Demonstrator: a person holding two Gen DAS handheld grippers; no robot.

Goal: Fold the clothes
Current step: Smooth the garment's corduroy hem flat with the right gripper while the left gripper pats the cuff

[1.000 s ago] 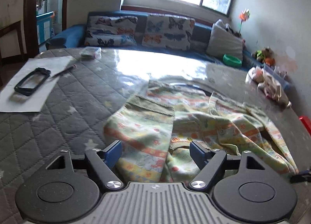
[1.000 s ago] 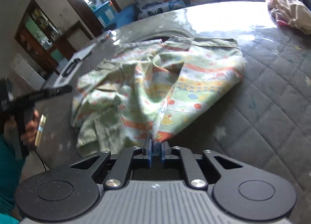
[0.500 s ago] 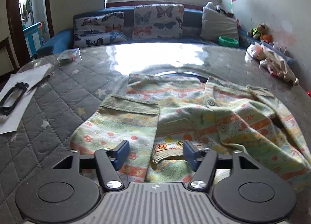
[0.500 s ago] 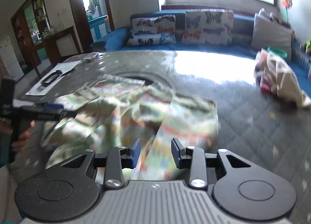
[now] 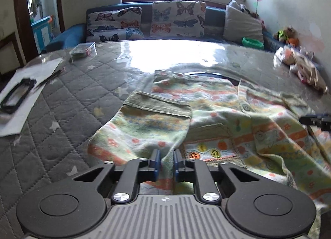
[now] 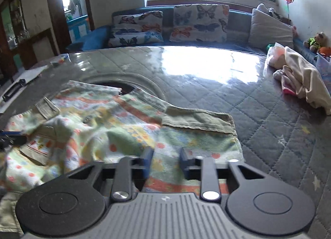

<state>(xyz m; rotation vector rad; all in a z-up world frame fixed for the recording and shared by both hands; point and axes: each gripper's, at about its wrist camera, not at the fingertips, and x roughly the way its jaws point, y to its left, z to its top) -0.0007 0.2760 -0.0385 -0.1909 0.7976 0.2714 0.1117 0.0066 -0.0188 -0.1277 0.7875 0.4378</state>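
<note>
A pale green patterned child's cardigan (image 5: pixel 217 118) lies rumpled on the grey quilted table cover (image 5: pixel 62 114). My left gripper (image 5: pixel 166 165) is shut on the near edge of its left sleeve (image 5: pixel 144 127), which lies flat with its olive cuff away from me. In the right wrist view the cardigan (image 6: pixel 115 127) spreads left and centre. My right gripper (image 6: pixel 165 161) is open just above the right sleeve (image 6: pixel 196 135), with the cloth between and under its fingers. The right gripper's tip also shows at the right edge of the left wrist view (image 5: pixel 316 120).
A sheet of paper with a black frame (image 5: pixel 16 96) and a clear plastic box (image 5: pixel 82 51) lie at the far left. A pile of cream clothes (image 6: pixel 300 81) lies at the right. A sofa with butterfly cushions (image 5: pixel 165 21) stands behind the table.
My left gripper has closed on the left sleeve's near edge. My right gripper let go of the cloth, opened and now hovers low over the right sleeve.
</note>
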